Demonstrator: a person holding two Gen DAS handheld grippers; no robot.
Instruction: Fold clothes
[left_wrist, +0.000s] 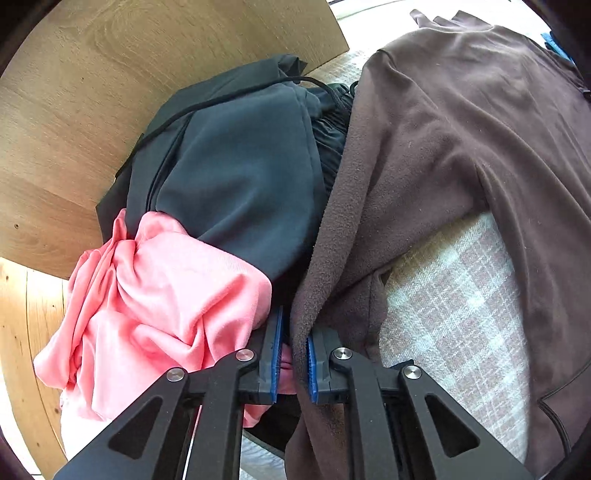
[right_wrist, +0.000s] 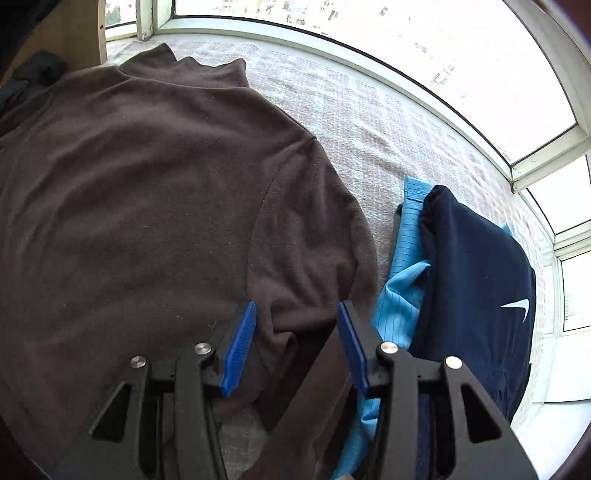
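At the bottom of the left wrist view, the left claw has its 2 blue pads drawn close together, with a hanging edge of the brown fleece top between them; the pads look closed on this edge. At the bottom of the right wrist view, the right claw stands open, its pads well apart, above the lower part of the same brown fleece top, and it holds nothing.

The top lies spread on a checked blanket, with its collar toward the upper part of both frames. I judge that the step in hand is the first fold of this garment: 1 side edge is already pinched, the other side is not yet taken. The next move probably calls for the right claw to close on the hem or sleeve under it, so that both claws can carry the cloth over evenly; fleece is thick and may slip from a shallow pinch.

Only the left view shows the unfolded heap in the centre and lower left: a pink garment touching a dark grey garment, beside a wooden panel. Only the right view shows, at the right, a navy garment with a white logo lying on a light blue shirt, and a window along the top.
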